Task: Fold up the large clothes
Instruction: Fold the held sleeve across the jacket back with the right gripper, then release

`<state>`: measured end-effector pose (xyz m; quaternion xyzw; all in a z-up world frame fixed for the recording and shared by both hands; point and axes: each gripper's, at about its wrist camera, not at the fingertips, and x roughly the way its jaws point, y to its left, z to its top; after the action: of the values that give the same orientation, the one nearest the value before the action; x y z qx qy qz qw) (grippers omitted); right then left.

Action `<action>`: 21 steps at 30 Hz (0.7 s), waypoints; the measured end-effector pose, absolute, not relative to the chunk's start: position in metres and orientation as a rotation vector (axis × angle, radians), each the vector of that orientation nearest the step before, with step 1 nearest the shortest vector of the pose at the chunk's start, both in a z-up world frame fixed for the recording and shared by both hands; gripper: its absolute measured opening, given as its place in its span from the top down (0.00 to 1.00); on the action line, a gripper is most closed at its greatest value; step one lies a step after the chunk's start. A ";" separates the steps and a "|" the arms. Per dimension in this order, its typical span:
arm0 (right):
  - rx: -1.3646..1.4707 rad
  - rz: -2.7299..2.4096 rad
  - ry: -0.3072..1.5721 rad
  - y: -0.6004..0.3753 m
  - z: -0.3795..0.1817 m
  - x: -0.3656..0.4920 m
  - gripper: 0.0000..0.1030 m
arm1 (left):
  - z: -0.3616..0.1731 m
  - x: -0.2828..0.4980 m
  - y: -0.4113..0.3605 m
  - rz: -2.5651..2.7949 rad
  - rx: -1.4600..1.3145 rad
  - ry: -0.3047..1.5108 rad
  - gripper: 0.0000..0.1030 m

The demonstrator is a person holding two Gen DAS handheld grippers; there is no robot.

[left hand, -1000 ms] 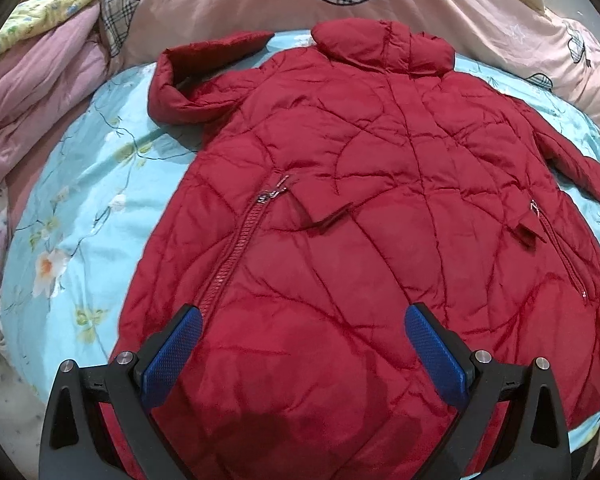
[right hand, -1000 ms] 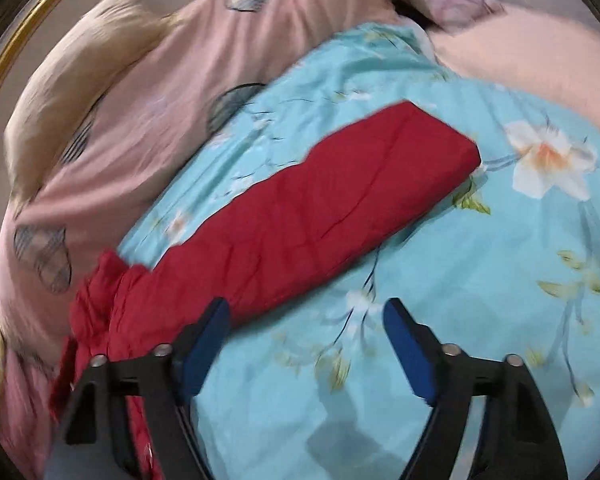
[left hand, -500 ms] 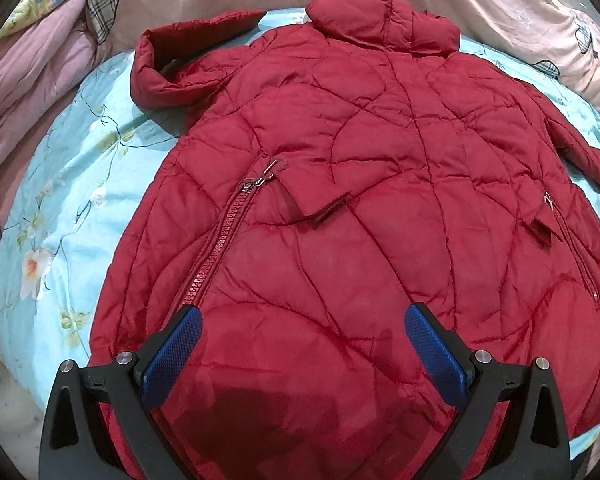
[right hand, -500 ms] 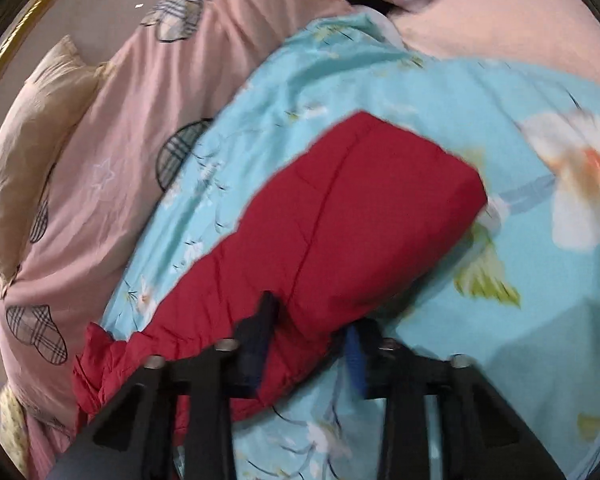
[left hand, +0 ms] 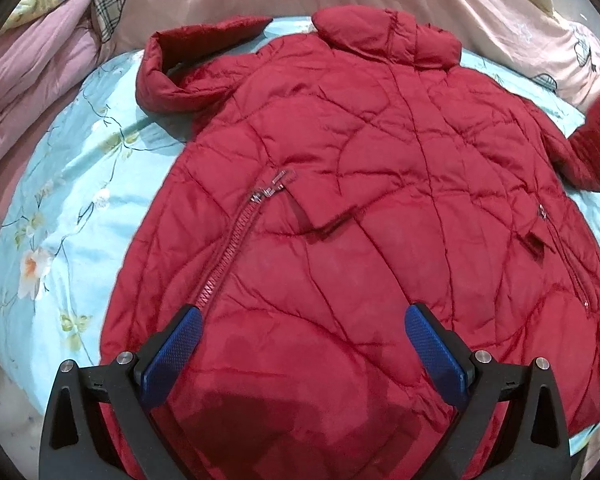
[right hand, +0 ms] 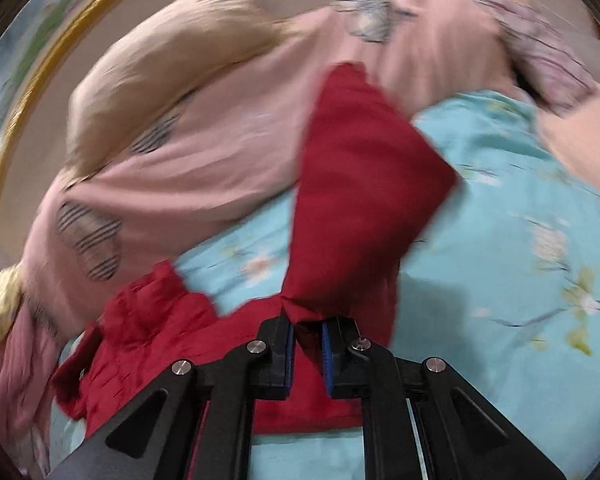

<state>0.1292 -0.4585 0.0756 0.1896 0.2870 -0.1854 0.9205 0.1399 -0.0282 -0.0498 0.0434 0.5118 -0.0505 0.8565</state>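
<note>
Right claw [right hand: 306,346] pinches the red coat's sleeve [right hand: 364,184] (lifted off bedsheet [right hand: 520,240])

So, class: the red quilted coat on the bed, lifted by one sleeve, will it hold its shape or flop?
Probably flop: the sleeve bunches and creases where the right hand-held gripper pinches it. The red quilted coat looks puffy, so likely light for its bulk. Its sheen suggests a slippery shell that may slide on the floral sheet.

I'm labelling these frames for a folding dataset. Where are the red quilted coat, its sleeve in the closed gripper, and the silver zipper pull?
red quilted coat [left hand: 380,168], left wrist view, back panel.
sleeve [right hand: 364,184], right wrist view, lifted cuff end.
silver zipper pull [left hand: 274,186], left wrist view, metal tab.
</note>
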 end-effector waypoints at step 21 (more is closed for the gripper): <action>0.199 0.073 0.881 -0.208 -0.008 0.262 0.92 | -0.043 0.183 0.028 -0.169 -0.086 1.077 0.01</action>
<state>0.2621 -0.2084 -0.0085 0.0964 0.4258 0.0354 0.8990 0.1827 0.0284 -0.0428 -0.0410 0.5122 -0.0804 0.8541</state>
